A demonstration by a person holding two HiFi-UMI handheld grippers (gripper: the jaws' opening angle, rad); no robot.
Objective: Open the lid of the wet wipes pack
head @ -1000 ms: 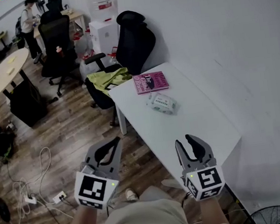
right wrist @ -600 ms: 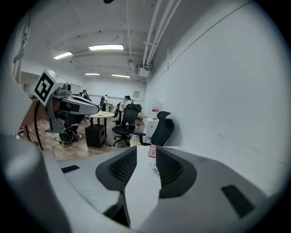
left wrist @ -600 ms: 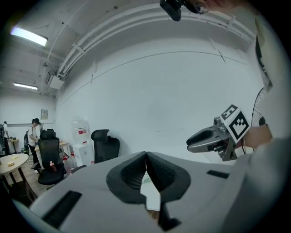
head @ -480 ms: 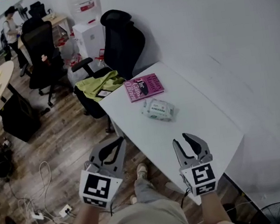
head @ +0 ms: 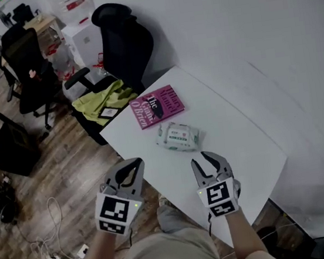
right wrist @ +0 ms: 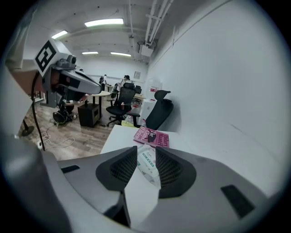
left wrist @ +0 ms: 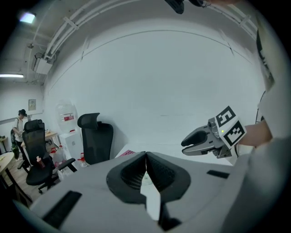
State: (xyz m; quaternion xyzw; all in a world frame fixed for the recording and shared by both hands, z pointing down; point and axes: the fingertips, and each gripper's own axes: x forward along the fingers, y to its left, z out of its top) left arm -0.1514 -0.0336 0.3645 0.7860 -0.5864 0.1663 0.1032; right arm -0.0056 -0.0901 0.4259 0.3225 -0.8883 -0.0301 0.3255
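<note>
The wet wipes pack [head: 178,137], white with green print, lies flat on the white table [head: 241,145] with its lid down. My right gripper [head: 203,158] hovers over the table just short of the pack, open with nothing between its jaws. In the right gripper view the wet wipes pack [right wrist: 148,166] shows through the gap of the right gripper [right wrist: 146,152]. My left gripper [head: 134,162] hangs at the table's left edge, left of the pack, shut and empty. In the left gripper view the left gripper [left wrist: 146,154] has its jaws meeting tip to tip.
A pink book [head: 156,106] lies just beyond the pack. A black office chair [head: 120,39] and a yellow-green cloth [head: 102,101] stand off the table's far corner. The white wall runs along the table's right side. Cables [head: 51,229] trail on the wooden floor at left.
Both grippers have moved forward and down toward the table. The right one now hangs over the tabletop close to the pack, and the left has come up to the table's edge.
</note>
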